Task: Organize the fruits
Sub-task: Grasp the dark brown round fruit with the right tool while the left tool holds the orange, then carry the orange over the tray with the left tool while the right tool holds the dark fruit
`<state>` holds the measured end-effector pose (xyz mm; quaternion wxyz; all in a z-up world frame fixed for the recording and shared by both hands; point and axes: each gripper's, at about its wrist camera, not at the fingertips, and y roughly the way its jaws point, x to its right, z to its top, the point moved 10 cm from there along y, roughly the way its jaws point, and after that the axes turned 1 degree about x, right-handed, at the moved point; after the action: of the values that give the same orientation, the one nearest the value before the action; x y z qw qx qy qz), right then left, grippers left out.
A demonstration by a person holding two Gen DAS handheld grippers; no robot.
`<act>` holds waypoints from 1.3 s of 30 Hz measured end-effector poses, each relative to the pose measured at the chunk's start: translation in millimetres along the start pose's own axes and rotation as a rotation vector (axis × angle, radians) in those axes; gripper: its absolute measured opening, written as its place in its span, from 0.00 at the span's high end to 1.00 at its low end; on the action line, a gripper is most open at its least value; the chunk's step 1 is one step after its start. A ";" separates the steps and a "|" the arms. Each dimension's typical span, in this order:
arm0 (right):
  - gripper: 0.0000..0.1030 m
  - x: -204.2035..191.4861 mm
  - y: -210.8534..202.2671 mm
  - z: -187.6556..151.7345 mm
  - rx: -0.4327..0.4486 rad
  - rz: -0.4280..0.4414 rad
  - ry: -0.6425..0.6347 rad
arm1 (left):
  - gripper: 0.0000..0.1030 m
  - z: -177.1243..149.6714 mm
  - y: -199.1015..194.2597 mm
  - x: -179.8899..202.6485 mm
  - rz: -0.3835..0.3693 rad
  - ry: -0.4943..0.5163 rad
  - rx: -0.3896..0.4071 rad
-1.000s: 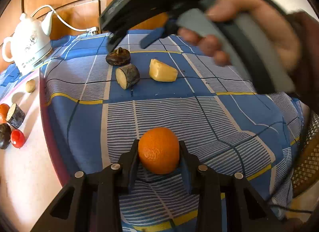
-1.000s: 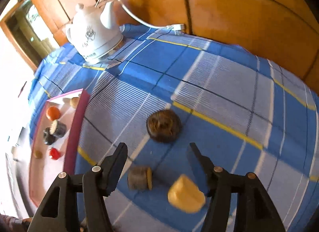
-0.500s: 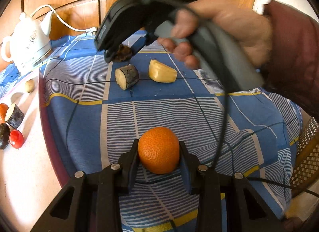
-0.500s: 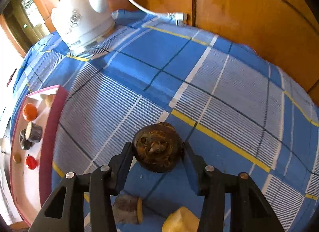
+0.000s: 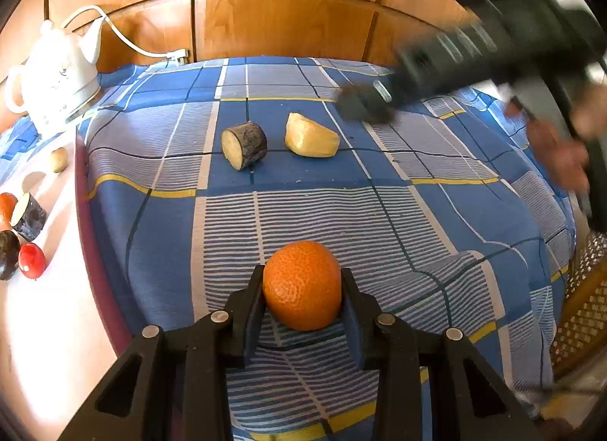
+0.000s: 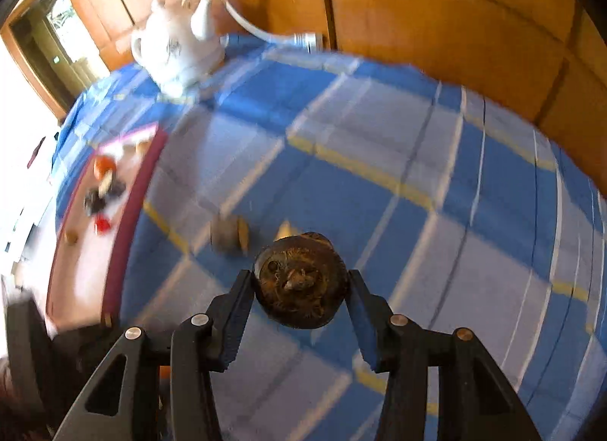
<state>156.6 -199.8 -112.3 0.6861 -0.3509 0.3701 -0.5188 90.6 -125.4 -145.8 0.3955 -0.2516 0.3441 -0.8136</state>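
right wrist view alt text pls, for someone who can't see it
The right gripper is shut on a dark brown round fruit, held above a blue checked tablecloth. Further off, blurred, lie a cut piece on the cloth, a tray with small fruits at left, and a white kettle by the wooden wall.

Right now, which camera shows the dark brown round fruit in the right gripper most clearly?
The right wrist view. There the dark brown round fruit sits close and sharp between the fingers of the right gripper, its rough top facing the lens. In the left wrist view it is only a small, motion-blurred dark blob at the gripper's tip.
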 end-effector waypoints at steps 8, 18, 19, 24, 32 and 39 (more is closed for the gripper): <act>0.52 0.2 28.5 -48.8 -0.090 -0.023 -0.020 | 0.64 2.4 -1.1 0.8 0.011 0.014 -0.015; 0.52 -2.2 26.2 -49.3 -0.082 -0.027 -0.039 | 0.65 26.1 -54.0 -7.4 -0.030 -0.056 0.091; 0.52 -2.7 25.6 -49.9 -0.082 -0.028 -0.041 | 0.64 27.9 -58.4 -12.6 -0.025 -0.074 0.097; 0.52 -3.0 29.5 -50.6 -0.080 -0.036 -0.051 | 0.64 31.9 -80.9 -59.5 0.050 -0.200 0.113; 0.51 -4.5 33.0 -49.5 -0.086 -0.027 -0.049 | 0.65 16.5 -114.8 -125.6 0.214 -0.335 0.142; 0.51 -5.8 32.9 -48.6 -0.081 -0.046 -0.059 | 0.64 3.8 -125.6 -145.4 0.281 -0.366 0.141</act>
<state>128.0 -191.8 -163.2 0.6699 -0.4020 0.3623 -0.5082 115.6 48.6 -68.0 0.5769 -0.3162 0.2407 -0.7136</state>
